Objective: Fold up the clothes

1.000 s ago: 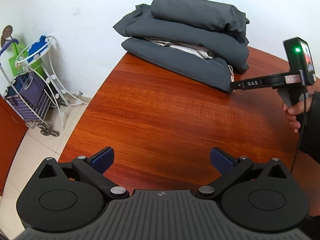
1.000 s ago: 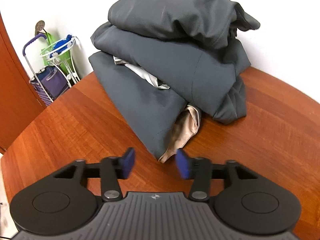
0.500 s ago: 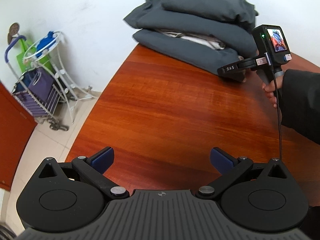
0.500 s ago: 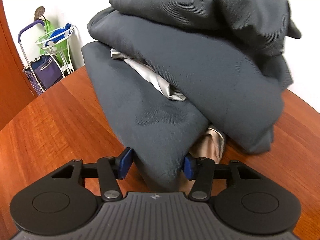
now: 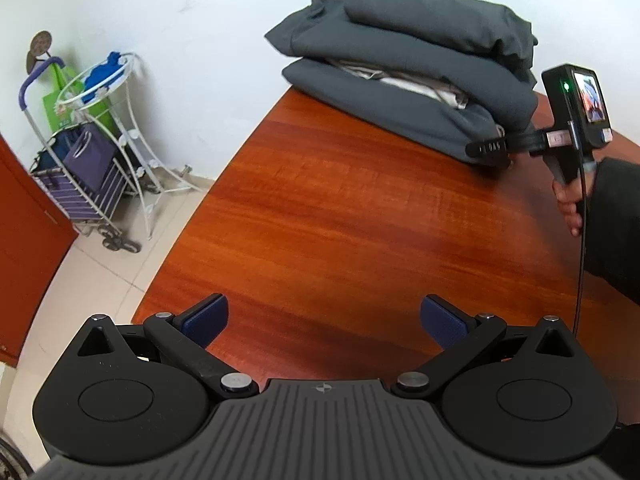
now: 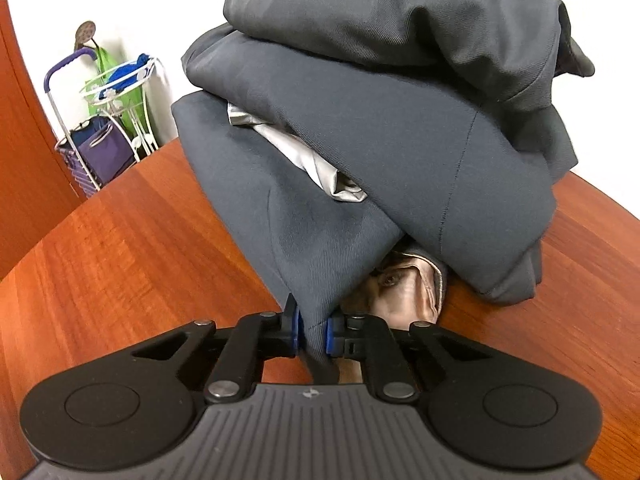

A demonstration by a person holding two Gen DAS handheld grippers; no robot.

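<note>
A pile of dark grey folded garments [image 5: 404, 76] lies at the far end of the wooden table [image 5: 340, 220], with pale lining showing between the layers. In the right wrist view my right gripper [image 6: 312, 330] is shut on the near corner of the bottom grey garment [image 6: 280, 216], its blue pads pressed against the cloth. A beige lining [image 6: 404, 300] peeks out beside that corner. From the left wrist view the right gripper [image 5: 490, 148] sits at the pile's near right corner, held by a hand [image 5: 568, 204]. My left gripper [image 5: 324, 320] stays open over bare wood, far from the pile.
A white wall runs behind the table. On the tiled floor at the left stand a purple shopping trolley [image 5: 84, 176] and a white wire stand [image 5: 116, 120]. A red-brown door [image 5: 24, 240] is at the far left. The table's left edge drops to the floor.
My right gripper has pushed onto the bottom garment's corner and shut on it; a second ago it was open just short of the cloth. The left gripper's view has shifted slightly, still open.
</note>
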